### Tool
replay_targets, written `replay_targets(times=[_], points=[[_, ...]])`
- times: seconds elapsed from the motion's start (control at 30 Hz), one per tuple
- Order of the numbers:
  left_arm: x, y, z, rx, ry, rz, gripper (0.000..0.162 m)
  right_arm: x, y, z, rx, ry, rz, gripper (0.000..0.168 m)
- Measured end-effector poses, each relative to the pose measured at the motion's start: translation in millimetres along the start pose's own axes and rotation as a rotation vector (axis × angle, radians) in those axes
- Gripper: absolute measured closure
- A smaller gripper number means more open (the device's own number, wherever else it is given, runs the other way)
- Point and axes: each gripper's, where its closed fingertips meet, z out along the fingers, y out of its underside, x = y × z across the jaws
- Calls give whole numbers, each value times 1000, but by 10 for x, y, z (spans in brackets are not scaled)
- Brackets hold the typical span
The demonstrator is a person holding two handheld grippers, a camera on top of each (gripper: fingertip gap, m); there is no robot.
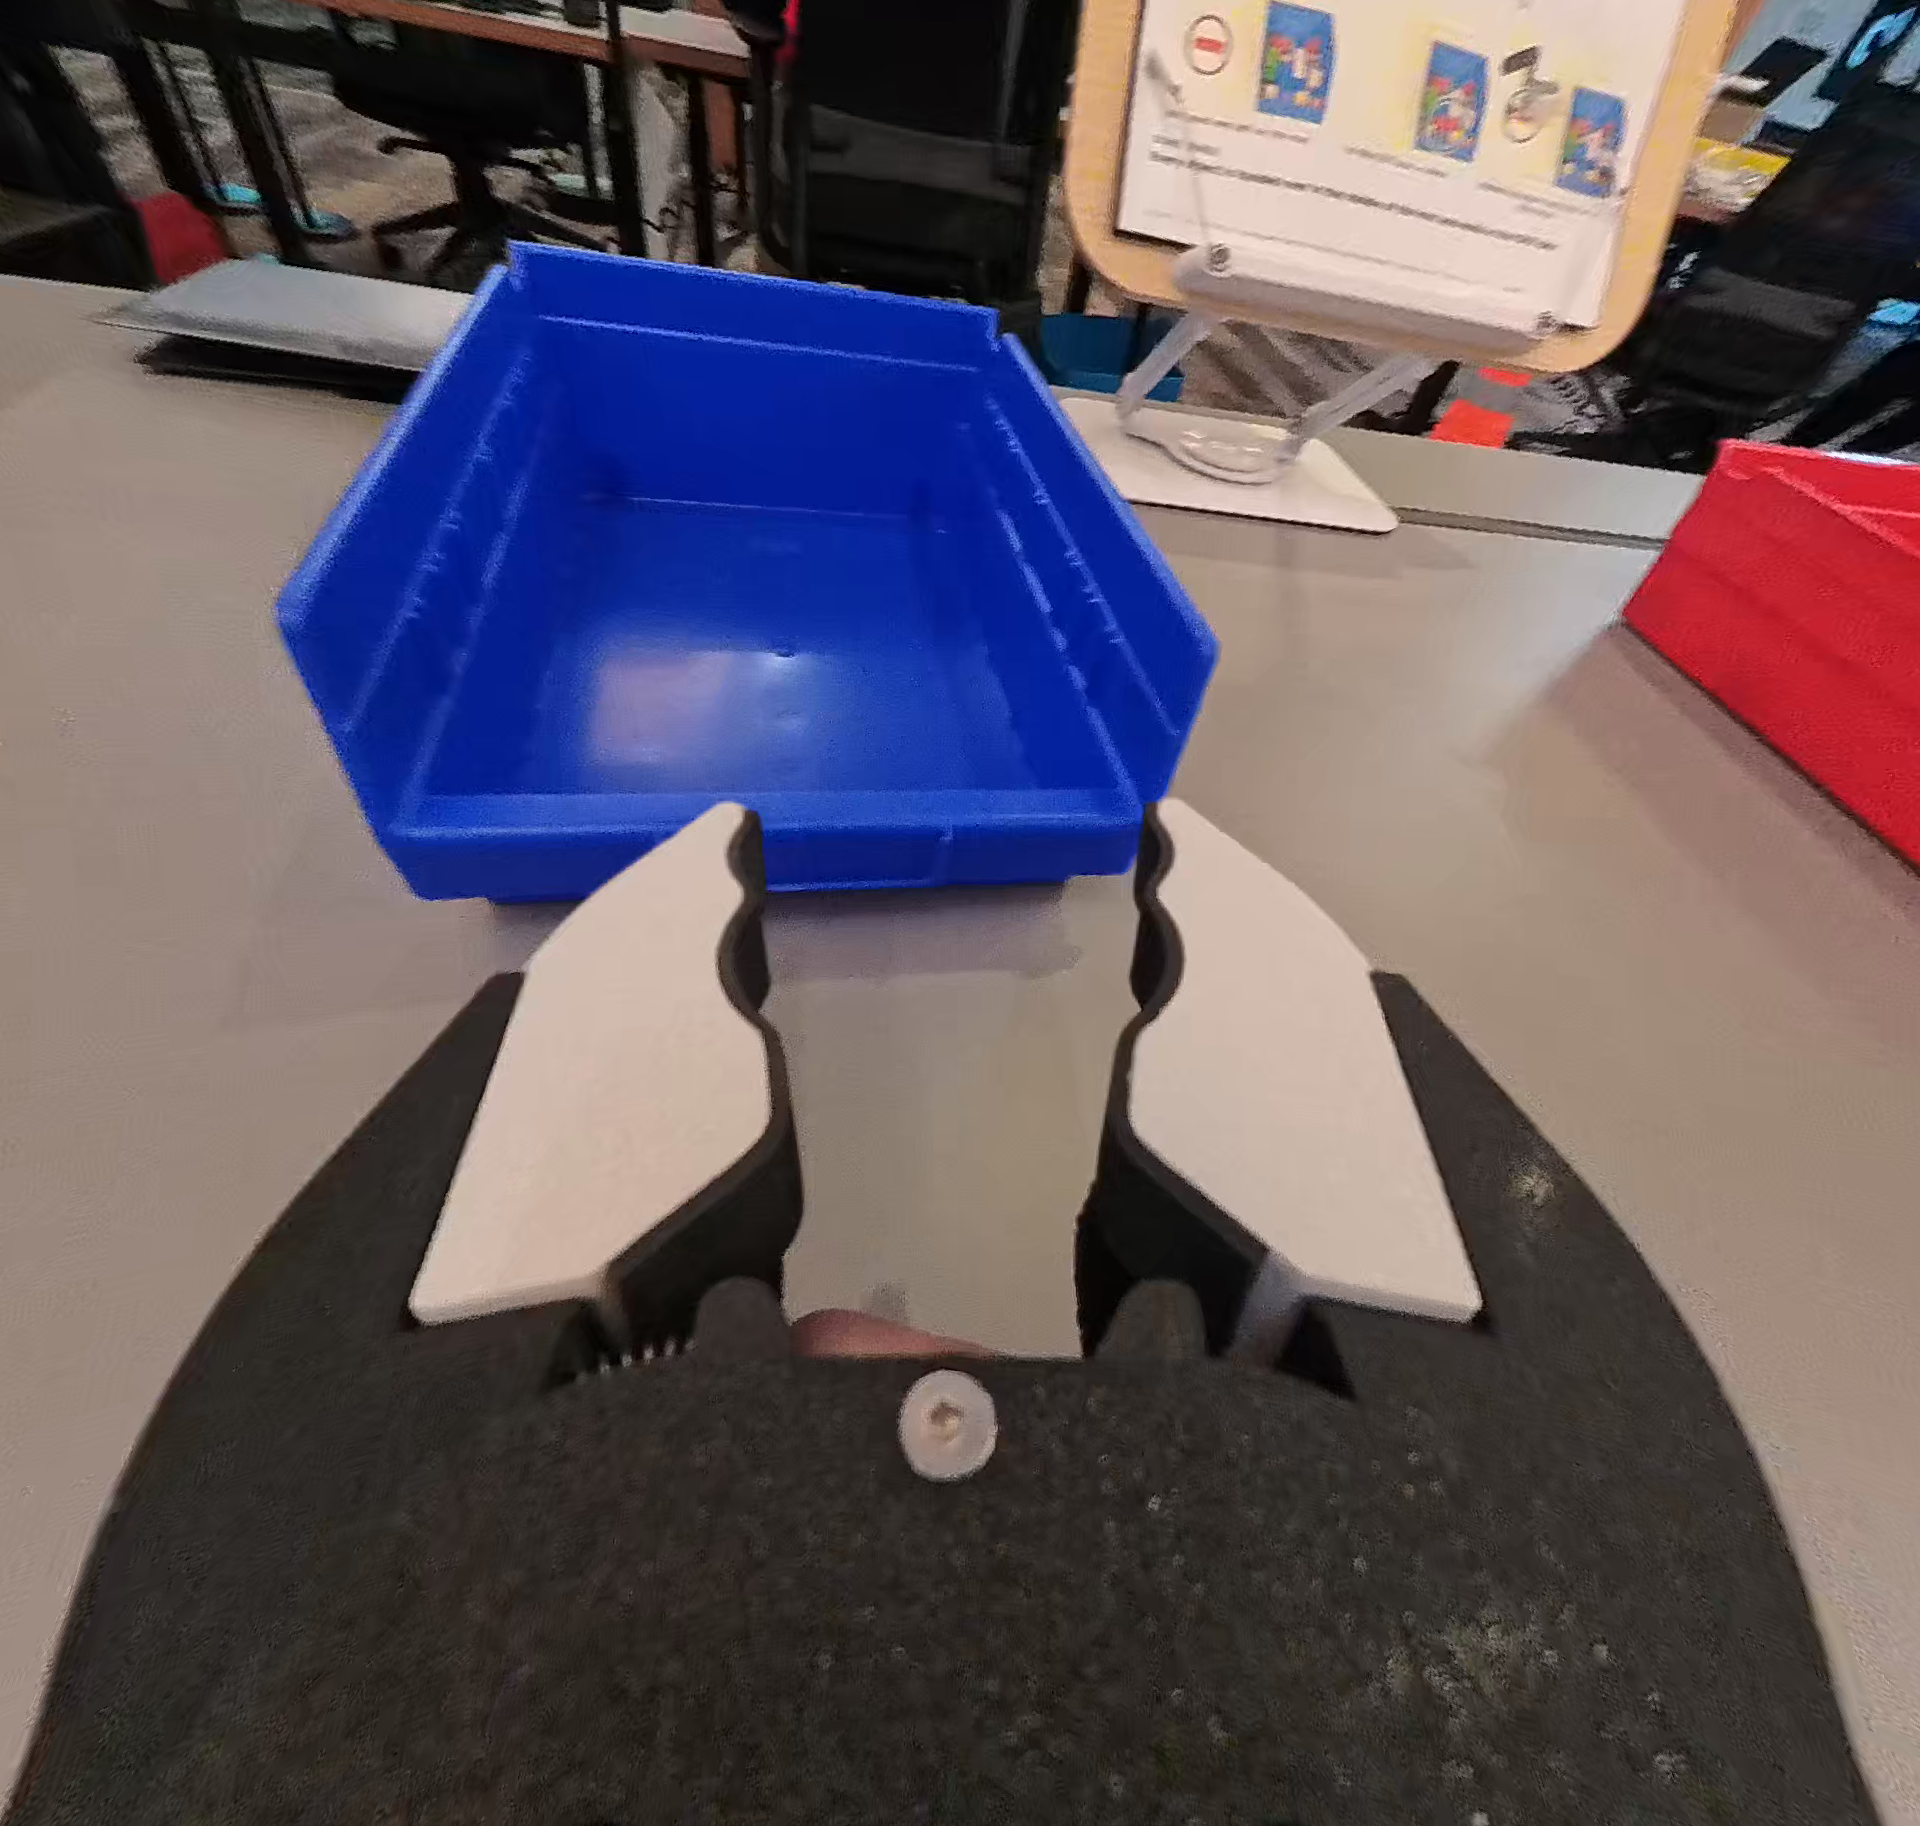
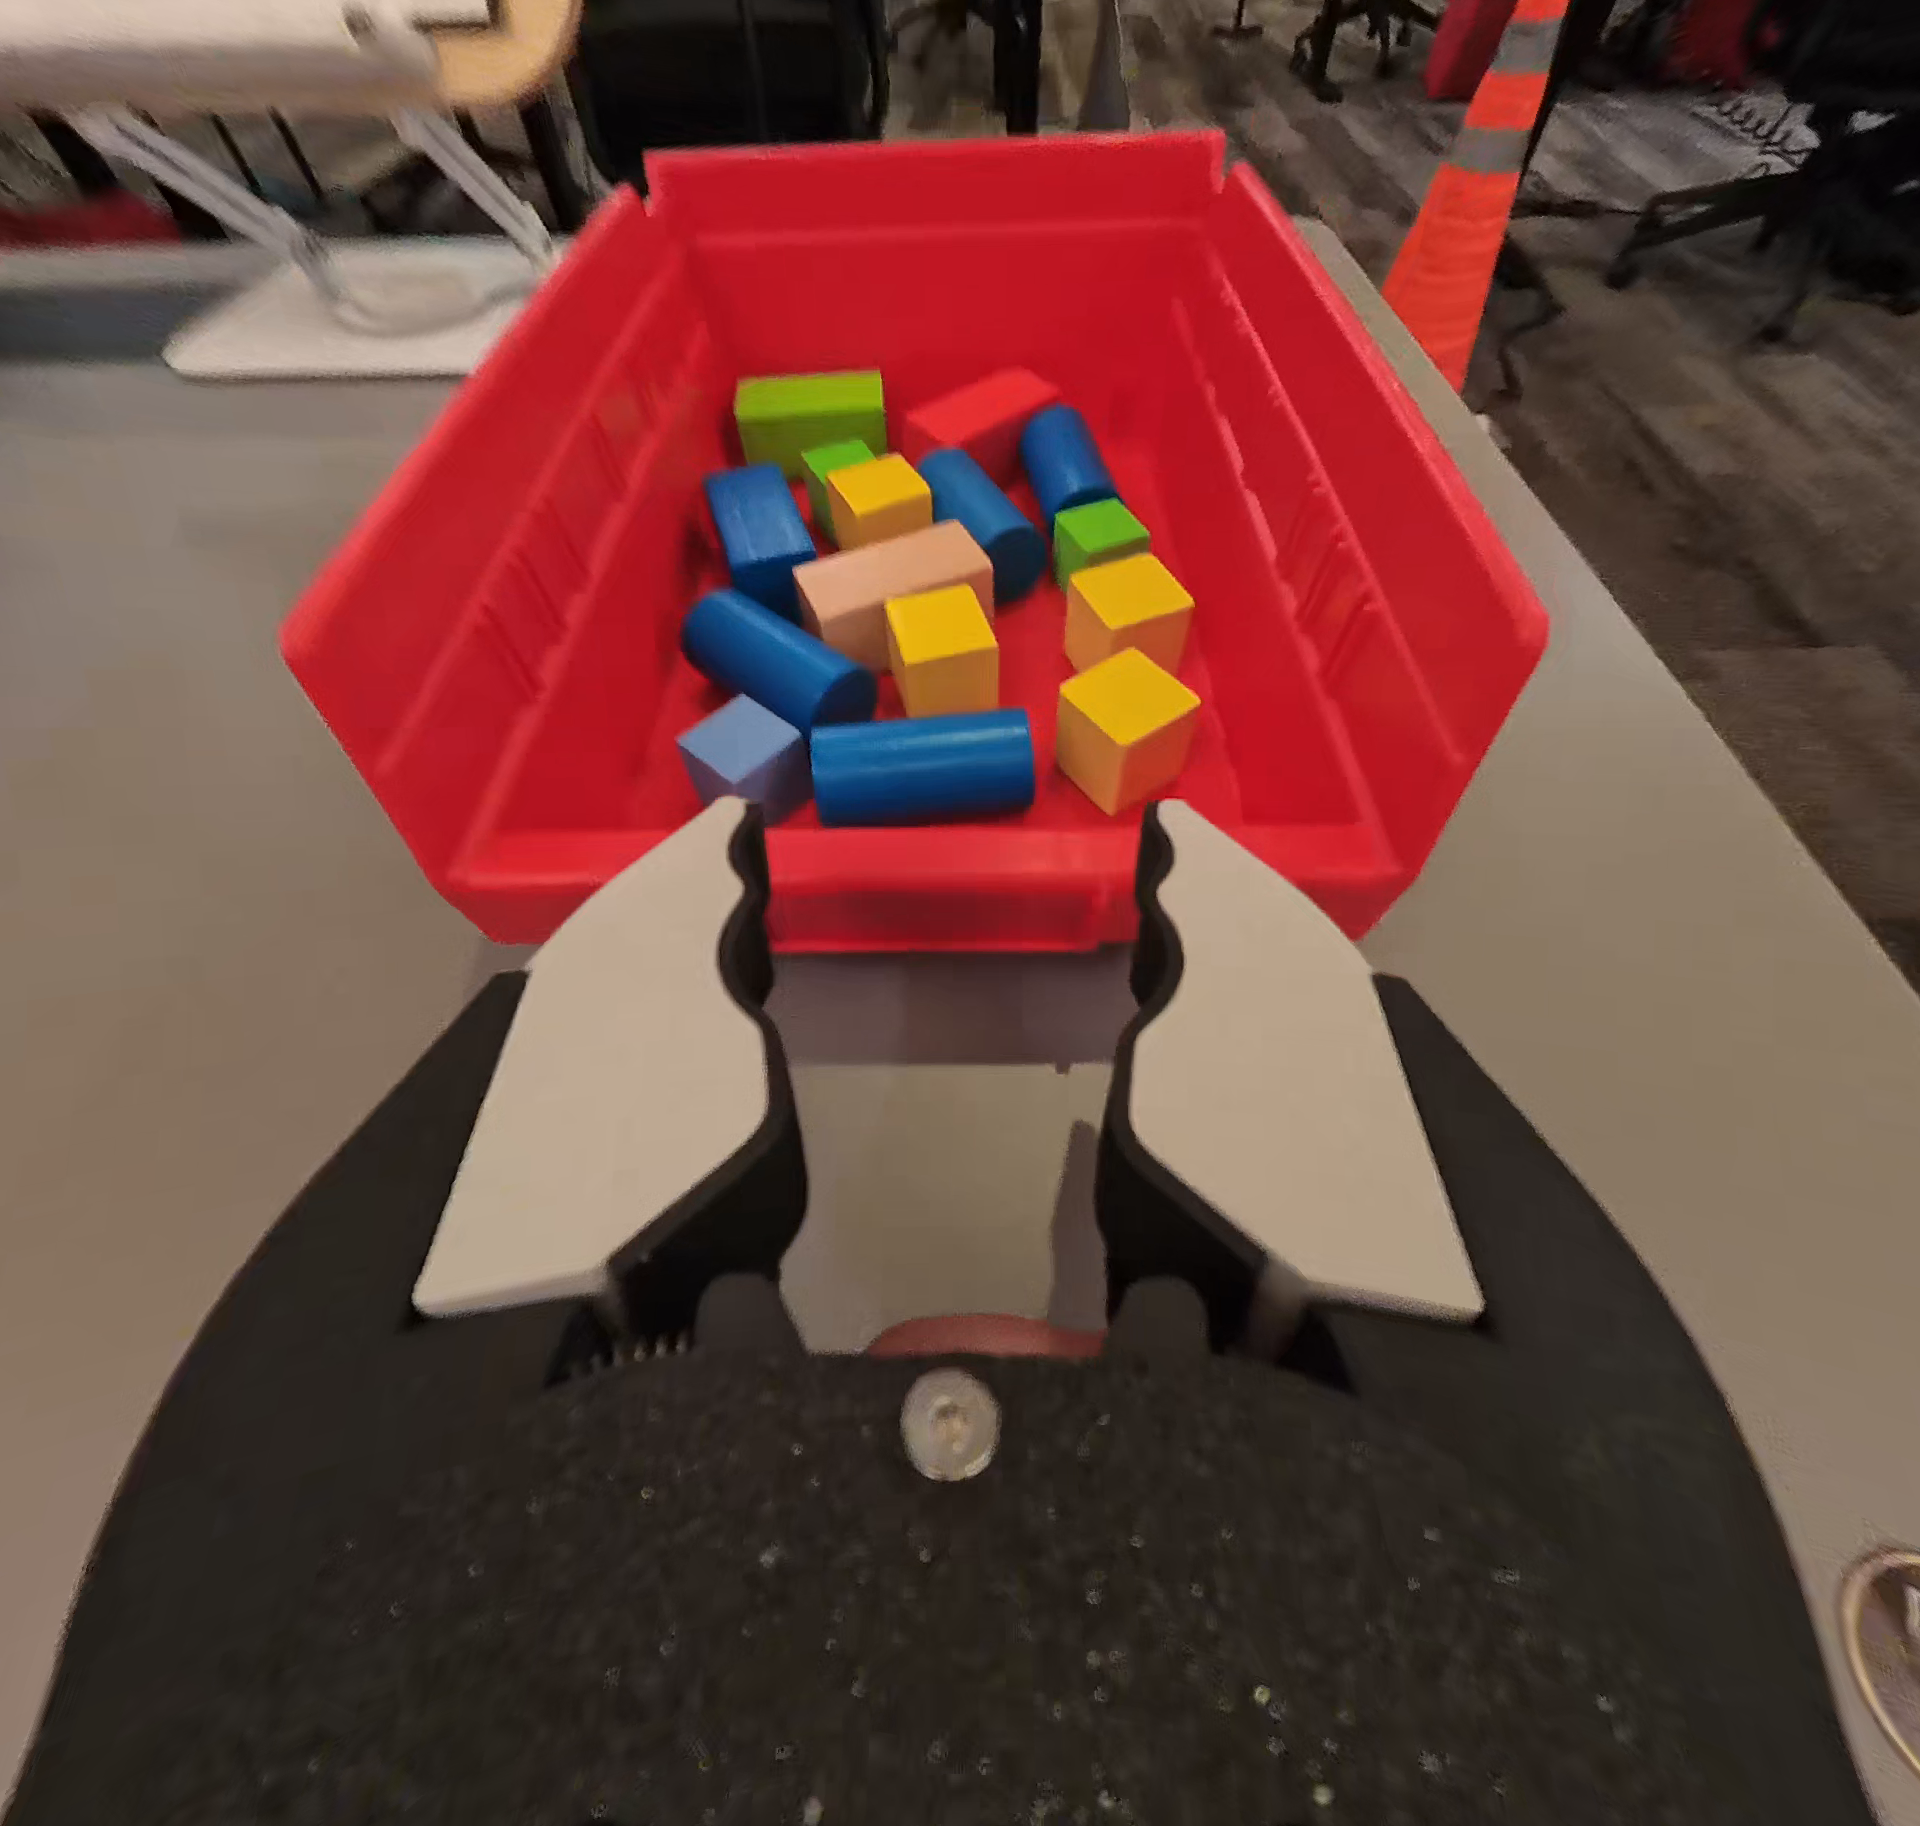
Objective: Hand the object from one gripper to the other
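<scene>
Left gripper [image 1: 951, 831] fingers spread before one bare blue bin [image 1: 748, 841], right gripper [image 2: 951, 831] fingers spread before one red bin [image 2: 935, 872], inside five blue cylinders [image 2: 922, 766], four yellow cubes [image 2: 1127, 727], three green blocks [image 2: 808, 415], grey counter [image 2: 208, 737]

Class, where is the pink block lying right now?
In the right wrist view, the pink block lies in the middle of the red bin, between a blue cylinder and a yellow cube.

Glossy blue plastic bin [image 1: 436, 654], red plastic bin [image 2: 1351, 571], painted wooden blocks [image 2: 940, 649], matt grey tabletop [image 1: 1455, 841]
</scene>
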Motion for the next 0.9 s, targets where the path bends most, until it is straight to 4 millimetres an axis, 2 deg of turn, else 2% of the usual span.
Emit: replay_targets(times=[0.17, 0.43, 0.9], points=[[-116, 92, 27, -23, -23, -25, 95, 75, 45, 91, -23, 61, -63, 99], [-94, 130, 80, -42, -37, 34, 94, 46, 77, 184, -41, 37, -55, 99], [-33, 220, 103, -79, -6, 38, 94, 10, 122, 194, -63, 23, -61, 98]])
